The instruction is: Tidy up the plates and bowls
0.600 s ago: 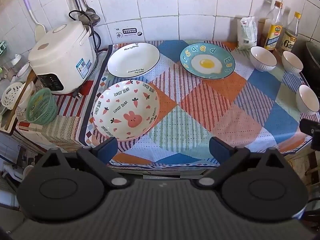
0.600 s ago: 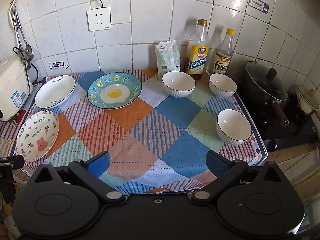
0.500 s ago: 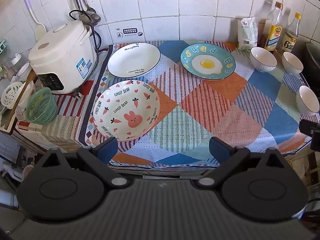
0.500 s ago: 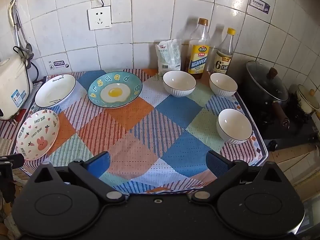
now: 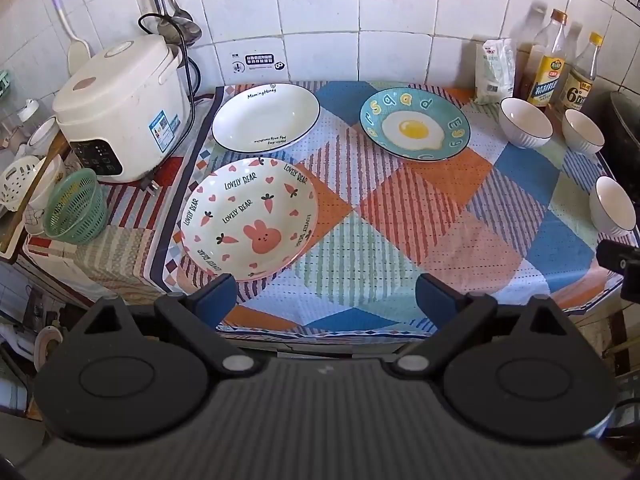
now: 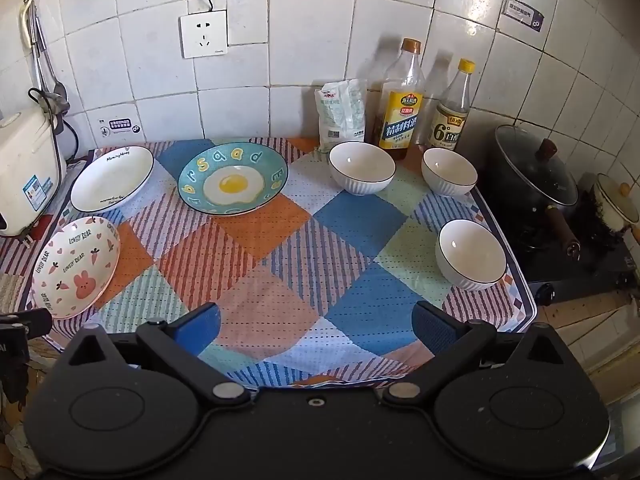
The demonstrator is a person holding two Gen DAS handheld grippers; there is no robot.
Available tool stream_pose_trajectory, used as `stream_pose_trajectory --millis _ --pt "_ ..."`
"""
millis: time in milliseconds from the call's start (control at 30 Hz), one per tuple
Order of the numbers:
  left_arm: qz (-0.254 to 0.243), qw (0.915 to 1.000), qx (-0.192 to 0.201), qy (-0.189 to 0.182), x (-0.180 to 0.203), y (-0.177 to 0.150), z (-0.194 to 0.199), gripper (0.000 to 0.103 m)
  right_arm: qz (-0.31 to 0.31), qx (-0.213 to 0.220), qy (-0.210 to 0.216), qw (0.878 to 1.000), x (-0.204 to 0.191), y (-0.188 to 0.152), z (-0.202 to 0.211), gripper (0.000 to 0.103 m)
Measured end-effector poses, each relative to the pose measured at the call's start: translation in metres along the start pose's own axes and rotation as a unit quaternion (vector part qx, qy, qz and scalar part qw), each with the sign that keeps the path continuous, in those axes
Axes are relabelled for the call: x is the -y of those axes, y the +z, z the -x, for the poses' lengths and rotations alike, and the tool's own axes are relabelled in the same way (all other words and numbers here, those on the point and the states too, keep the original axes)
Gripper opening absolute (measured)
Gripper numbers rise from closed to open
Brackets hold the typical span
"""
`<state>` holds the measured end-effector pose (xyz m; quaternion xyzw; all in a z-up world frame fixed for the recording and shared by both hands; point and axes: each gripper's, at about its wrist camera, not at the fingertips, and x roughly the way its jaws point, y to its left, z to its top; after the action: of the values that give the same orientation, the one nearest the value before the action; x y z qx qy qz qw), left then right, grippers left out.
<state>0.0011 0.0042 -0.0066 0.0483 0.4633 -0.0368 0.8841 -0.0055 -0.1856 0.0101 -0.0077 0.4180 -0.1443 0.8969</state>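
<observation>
Checked surface (image 5: 400, 240): rabbit plate (image 5: 248, 218) just ahead of the released left tool (image 5: 324, 300); bowls (image 6: 472, 254) nearer the released right tool (image 6: 316, 324).

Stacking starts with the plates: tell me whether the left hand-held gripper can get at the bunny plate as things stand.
Probably yes. The left hand-held gripper is open and empty, and the bunny plate lies just ahead of its left finger with nothing between.

Both grippers' fingers (image 5: 214, 296) wide apart
</observation>
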Motion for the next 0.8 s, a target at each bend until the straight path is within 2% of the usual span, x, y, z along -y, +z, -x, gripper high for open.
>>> stream_pose_trajectory --millis 333,800 --pt "-0.001 1.0000 0.003 0.002 -0.002 -0.002 -0.004 0.098 0.001 -0.001 0.000 1.000 -0.002 0.001 -0.002 0.103" --pt "0.002 0.9999 0.009 -0.013 -0.012 0.001 -0.005 0.098 0.001 0.001 -0.005 1.000 -0.006 0.003 -0.007 0.103"
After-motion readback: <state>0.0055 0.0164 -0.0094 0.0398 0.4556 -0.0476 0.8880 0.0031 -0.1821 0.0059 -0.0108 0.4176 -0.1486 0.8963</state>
